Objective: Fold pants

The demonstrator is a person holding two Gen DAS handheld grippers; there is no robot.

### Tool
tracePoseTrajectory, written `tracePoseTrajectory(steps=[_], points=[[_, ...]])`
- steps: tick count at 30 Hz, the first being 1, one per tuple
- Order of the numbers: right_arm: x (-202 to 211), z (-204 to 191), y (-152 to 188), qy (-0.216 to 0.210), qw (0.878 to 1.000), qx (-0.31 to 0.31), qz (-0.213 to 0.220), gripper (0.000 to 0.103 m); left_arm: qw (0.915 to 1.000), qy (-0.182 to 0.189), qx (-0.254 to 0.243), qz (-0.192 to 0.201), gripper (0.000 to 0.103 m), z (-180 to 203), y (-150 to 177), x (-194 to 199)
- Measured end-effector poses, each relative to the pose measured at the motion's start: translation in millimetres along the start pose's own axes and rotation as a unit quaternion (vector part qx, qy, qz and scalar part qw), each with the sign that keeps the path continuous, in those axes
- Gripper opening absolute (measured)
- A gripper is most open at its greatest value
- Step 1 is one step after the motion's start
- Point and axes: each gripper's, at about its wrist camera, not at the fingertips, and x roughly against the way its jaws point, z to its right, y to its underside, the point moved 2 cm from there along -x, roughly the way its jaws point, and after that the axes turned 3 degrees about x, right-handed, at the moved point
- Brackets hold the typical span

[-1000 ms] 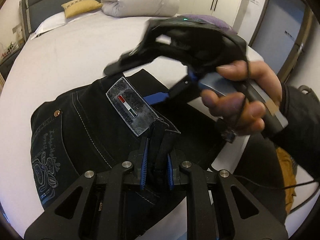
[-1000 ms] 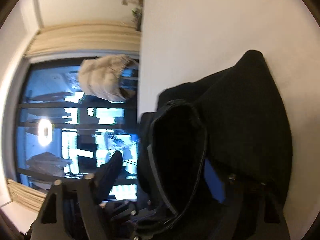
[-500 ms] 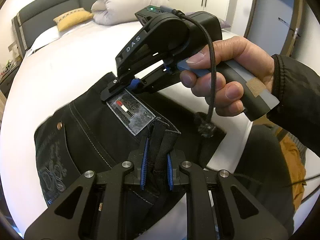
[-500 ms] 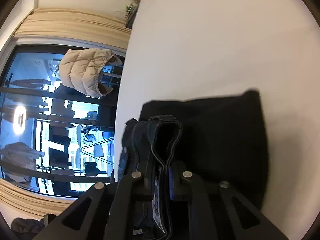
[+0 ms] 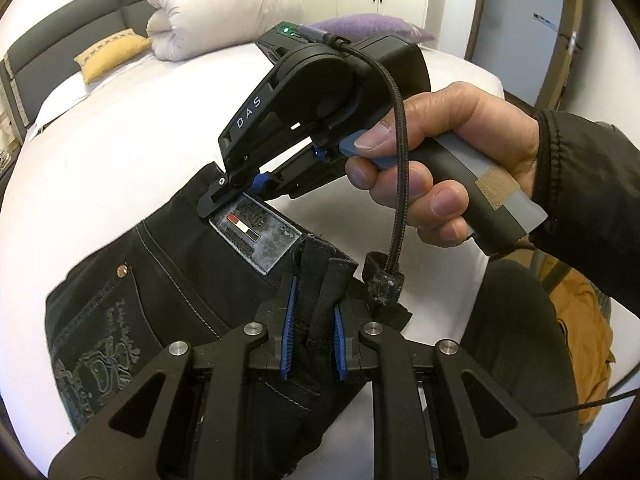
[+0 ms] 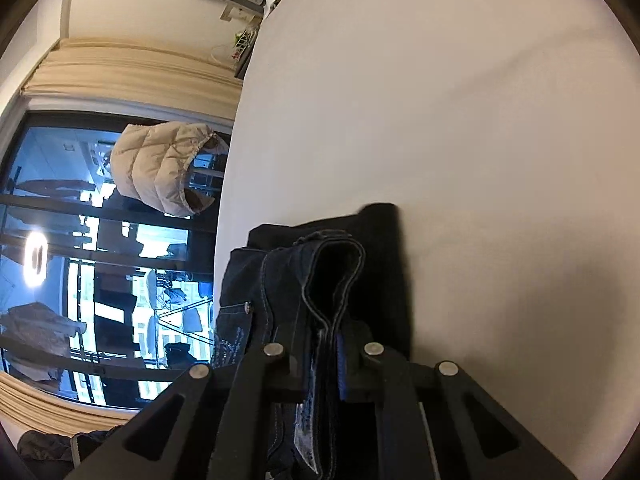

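Black jeans (image 5: 152,276) lie on the white bed, waistband toward me, with a grey waist patch (image 5: 256,236) and an embroidered back pocket. My left gripper (image 5: 314,320) is shut on a bunched fold of the waistband. My right gripper (image 5: 236,192), held in a hand, is shut on the waistband edge just above the patch. In the right wrist view the right gripper (image 6: 320,344) pinches a looped fold of the jeans (image 6: 332,264), with the rest of the dark cloth lying on the sheet behind it.
The white bed sheet (image 5: 100,140) spreads around the jeans. A rolled white duvet (image 5: 216,8), a yellow pillow (image 5: 108,52) and a purple cushion (image 5: 360,28) lie at the head. The bed edge (image 6: 232,184) faces a dark window with a hanging beige jacket (image 6: 164,172).
My right gripper has swung down onto the waistband next to the patch and shut on it. The left gripper has kept its hold.
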Motion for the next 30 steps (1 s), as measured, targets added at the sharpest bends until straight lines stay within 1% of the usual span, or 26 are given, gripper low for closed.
tracePoseTrajectory(steps=[3,9,10,13,14,15,17,18,19,20,21,23,24,25,26,28,29,30], points=[[-5,8,-3,-0.004,1.0,-0.006,0.002,0.011,0.9999,-0.001,0.002,-0.01,0.015,3,-2,-15],[-8,16,-4,-0.01,1.0,-0.003,0.002,0.01,0.9999,-0.001,0.003,-0.014,0.015,13,-8,-31],[-9,19,-4,-0.014,1.0,-0.006,0.003,0.008,0.9999,-0.001,0.003,-0.015,0.015,14,-8,-35],[-9,25,-3,-0.04,0.999,-0.018,0.006,0.009,0.9999,0.001,0.008,-0.008,0.016,17,-12,-38],[-7,25,-3,-0.043,0.999,-0.025,0.006,0.012,0.9999,0.002,0.012,-0.004,0.018,15,-12,-38],[-4,24,-2,-0.042,0.999,-0.03,0.009,0.014,0.9999,0.005,0.015,-0.002,0.019,15,-12,-35],[9,20,0,-0.034,0.998,-0.034,0.028,0.029,0.9995,0.018,0.024,-0.001,0.022,10,-9,-30],[19,18,1,-0.021,0.998,-0.033,0.043,0.033,0.999,0.028,0.035,-0.002,0.022,6,-7,-23],[30,18,2,-0.007,0.998,-0.035,0.058,0.043,0.998,0.04,0.048,-0.002,0.022,2,-4,-15],[41,17,4,-0.005,0.997,-0.042,0.071,0.043,0.9972,0.05,0.056,0.0,0.023,-1,-1,-5],[48,15,6,-0.013,0.996,-0.044,0.076,0.043,0.9962,0.058,0.065,0.003,0.023,-5,3,6],[58,-1,11,-0.032,0.996,-0.03,0.079,0.041,0.9931,0.072,0.091,0.015,0.023,-20,9,31],[58,-17,15,-0.05,0.996,-0.011,0.074,0.039,0.9902,0.082,0.11,0.024,0.023,-31,12,44],[56,-26,17,-0.062,0.996,0.0,0.069,0.034,0.9868,0.088,0.131,0.035,0.023,-46,14,55],[52,-36,19,-0.071,0.996,0.012,0.061,0.031,0.9843,0.085,0.148,0.044,0.023,-62,13,61],[35,-52,23,-0.078,0.996,0.027,0.039,0.031,0.9801,0.079,0.174,0.055,0.023,-99,11,60],[23,-54,24,-0.073,0.997,0.029,0.023,0.031,0.9786,0.075,0.184,0.054,0.023,-116,8,55],[11,-52,26,-0.061,0.998,0.025,0.007,0.031,0.9759,0.079,0.197,0.052,0.023,-133,6,45]])
